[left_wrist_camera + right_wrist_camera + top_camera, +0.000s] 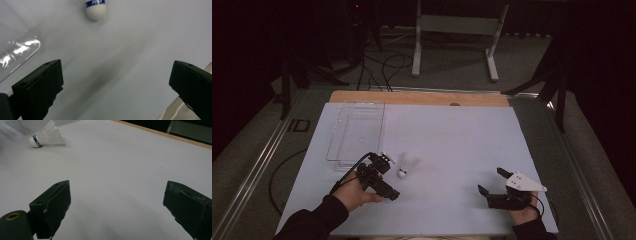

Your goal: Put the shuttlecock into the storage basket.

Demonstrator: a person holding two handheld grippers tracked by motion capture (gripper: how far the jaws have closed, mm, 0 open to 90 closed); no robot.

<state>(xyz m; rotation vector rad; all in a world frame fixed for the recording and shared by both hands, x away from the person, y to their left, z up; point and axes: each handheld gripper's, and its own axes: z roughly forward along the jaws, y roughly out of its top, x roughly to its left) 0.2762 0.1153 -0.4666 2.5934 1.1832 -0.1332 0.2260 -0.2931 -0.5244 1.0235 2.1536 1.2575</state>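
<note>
The shuttlecock (pixel 406 165) lies on its side on the white worktop (pixel 452 145), near the front corner of the clear plastic tray (pixel 357 131), with its cork toward the person. The left tongs (pixel 387 175) are just beside it, released, with nothing between the jaws. The right tongs (pixel 492 181) are well apart from it, on the right side of the worktop, also released and empty.
</note>
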